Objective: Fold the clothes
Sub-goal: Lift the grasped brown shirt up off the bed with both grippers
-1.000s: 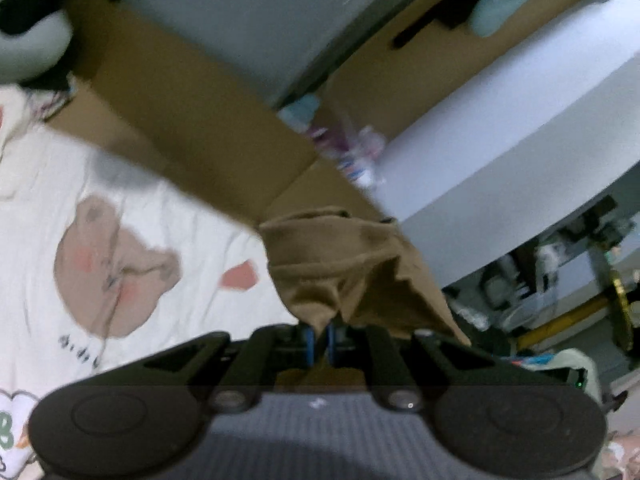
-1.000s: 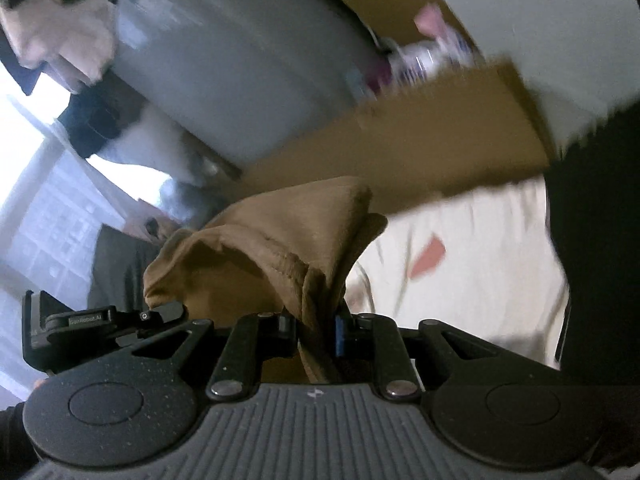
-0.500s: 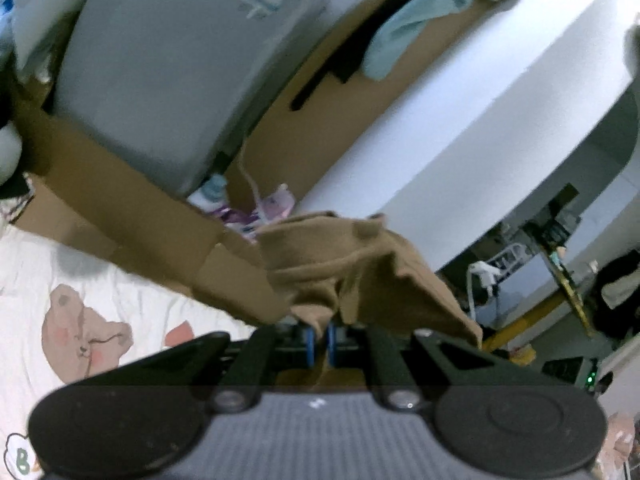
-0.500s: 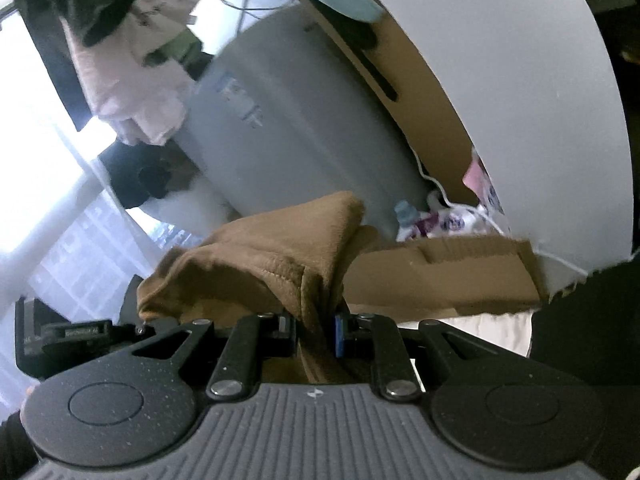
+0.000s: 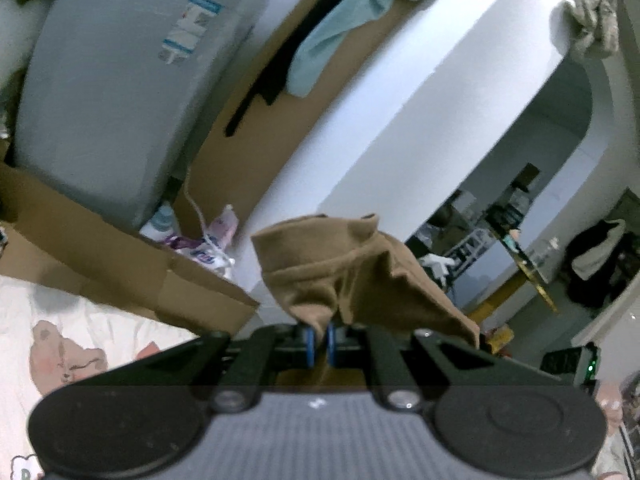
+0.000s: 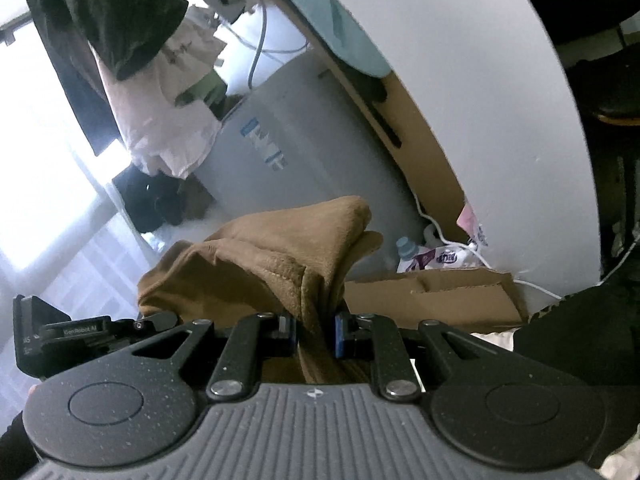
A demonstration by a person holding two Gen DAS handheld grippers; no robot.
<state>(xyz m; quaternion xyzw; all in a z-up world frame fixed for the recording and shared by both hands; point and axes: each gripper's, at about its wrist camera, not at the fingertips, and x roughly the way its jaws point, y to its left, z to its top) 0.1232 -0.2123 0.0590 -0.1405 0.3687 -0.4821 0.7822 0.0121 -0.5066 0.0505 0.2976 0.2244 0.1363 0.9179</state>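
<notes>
A brown garment bunches up over my left gripper, whose blue pads are shut on a thin pinch of its cloth. In the right wrist view the same brown garment is heaped over my right gripper, which is shut on a thicker fold of it. Both grippers are held high above the white bedsheet with bear prints, which shows only at the lower left of the left wrist view. The rest of the garment hangs below the cameras, out of sight.
A cardboard box flap edges the bed, with a grey appliance behind it and bottles and packets at its foot. A white wall curves to the right. Clothes hang by the window. A dark garment lies at the right.
Both grippers have risen with the brown garment still pinched. The bedsheet and cardboard have dropped low in both views, and the wall, appliance and hanging clothes now fill them.
</notes>
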